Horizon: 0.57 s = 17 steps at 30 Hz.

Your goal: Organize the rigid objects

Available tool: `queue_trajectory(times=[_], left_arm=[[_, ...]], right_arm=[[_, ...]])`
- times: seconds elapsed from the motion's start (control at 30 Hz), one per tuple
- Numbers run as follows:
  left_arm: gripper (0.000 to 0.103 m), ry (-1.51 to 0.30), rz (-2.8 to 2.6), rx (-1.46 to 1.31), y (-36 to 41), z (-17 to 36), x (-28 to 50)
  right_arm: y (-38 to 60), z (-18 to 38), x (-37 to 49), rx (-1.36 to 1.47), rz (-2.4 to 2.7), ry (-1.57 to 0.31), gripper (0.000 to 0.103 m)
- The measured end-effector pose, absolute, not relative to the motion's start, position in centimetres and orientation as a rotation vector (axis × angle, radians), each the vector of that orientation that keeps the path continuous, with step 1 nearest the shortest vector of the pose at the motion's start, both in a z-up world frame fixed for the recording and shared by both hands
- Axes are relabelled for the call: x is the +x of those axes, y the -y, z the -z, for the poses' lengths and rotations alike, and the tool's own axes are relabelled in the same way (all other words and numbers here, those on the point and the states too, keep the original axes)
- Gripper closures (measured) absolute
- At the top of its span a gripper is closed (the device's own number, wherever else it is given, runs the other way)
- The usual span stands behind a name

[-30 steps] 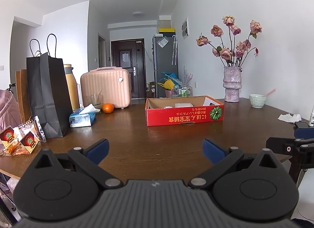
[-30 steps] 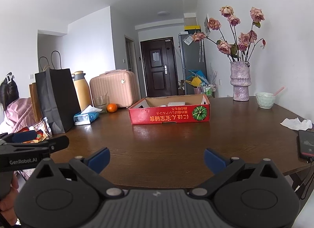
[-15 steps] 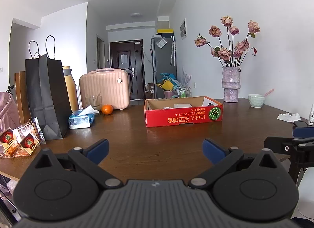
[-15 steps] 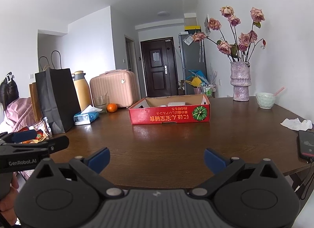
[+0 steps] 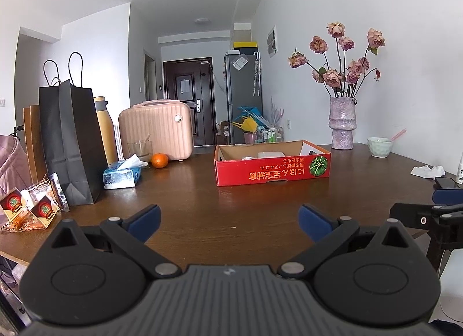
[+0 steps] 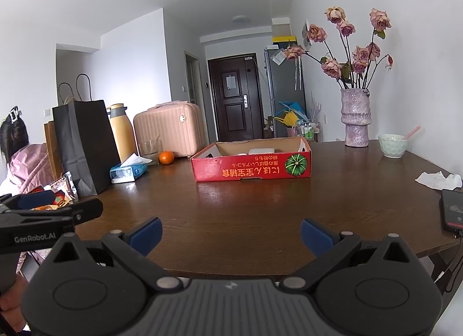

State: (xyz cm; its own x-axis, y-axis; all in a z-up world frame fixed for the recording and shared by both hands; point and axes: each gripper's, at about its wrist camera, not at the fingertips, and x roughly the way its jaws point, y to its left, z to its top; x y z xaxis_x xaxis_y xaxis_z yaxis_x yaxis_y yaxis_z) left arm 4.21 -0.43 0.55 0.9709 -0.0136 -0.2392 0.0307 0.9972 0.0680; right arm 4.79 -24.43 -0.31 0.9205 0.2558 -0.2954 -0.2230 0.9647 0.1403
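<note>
Holding both tools level over the near edge of the worktop (image 5: 202,200), I see almost nothing changed from a second ago: only a slight drift of the left view. So the scene fits either sorting to come or sorting finished. The red box (image 5: 272,172), mid-worktop, has pale items inside; its printed characters read upside down. An orange (image 5: 159,160) sits toward the far-left corner. My left hand-held gripper (image 5: 228,218) and right hand-held gripper (image 6: 231,234) gape wide, empty. "GenRobot.AI" marks the left one.

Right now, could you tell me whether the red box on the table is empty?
Not empty: the open-topped red box holds a pale flat item; anything else is hidden.
</note>
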Motion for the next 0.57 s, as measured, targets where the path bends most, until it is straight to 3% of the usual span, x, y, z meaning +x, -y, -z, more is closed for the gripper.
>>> queue_trajectory(times=[0.57], left_arm=[[0.000, -0.254, 0.022, 0.053, 0.50, -0.43, 4.39]], right_arm=[[24.42, 0.48, 4.94, 0.109, -0.248, -0.324, 0.001]])
